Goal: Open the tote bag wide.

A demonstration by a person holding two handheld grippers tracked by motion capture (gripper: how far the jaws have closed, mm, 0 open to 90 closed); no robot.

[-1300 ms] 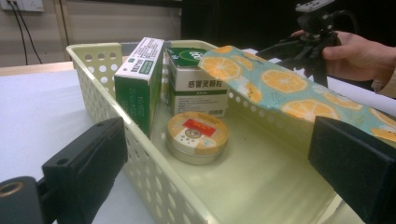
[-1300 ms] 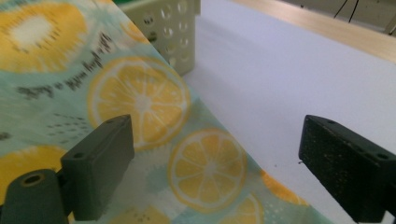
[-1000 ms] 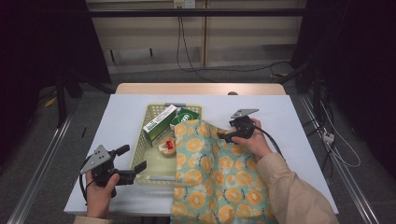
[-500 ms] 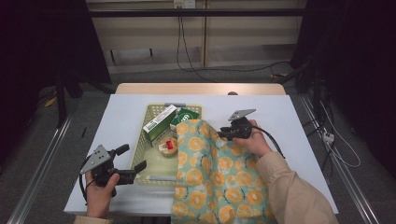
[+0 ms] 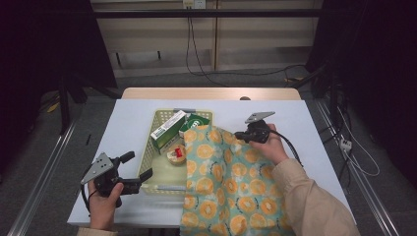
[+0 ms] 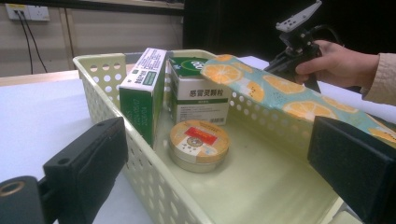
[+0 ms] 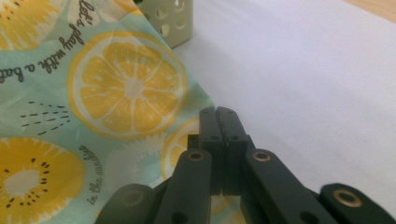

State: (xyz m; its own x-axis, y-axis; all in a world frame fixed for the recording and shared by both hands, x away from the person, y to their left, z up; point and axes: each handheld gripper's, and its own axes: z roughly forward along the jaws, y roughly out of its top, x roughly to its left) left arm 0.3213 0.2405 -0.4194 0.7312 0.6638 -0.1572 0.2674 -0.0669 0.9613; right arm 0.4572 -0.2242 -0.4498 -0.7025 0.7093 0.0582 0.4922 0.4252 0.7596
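Note:
A teal cloth (image 5: 231, 182) printed with orange slices lies over the table's front right and drapes onto the right rim of a pale green basket (image 5: 145, 167). My right gripper (image 5: 239, 135) is at the cloth's far right edge. Its jaws have just been closing, and in the right gripper view they (image 7: 217, 114) are shut on the edge of the cloth (image 7: 93, 93). My left gripper (image 5: 137, 164) is open at the basket's front left corner. Seen along its jaws (image 6: 217, 140), the basket (image 6: 107, 70) holds two boxes and a round tin (image 6: 199, 142).
In the basket stand a green-and-white box (image 5: 167, 130) and a green box (image 5: 195, 122), with the tin (image 5: 176, 153) in front of them. The white table (image 5: 305, 123) has bare room at the far right and left. Cables run across the floor behind.
The right gripper has settled a little lower onto the cloth's far edge. The left gripper has kept still.

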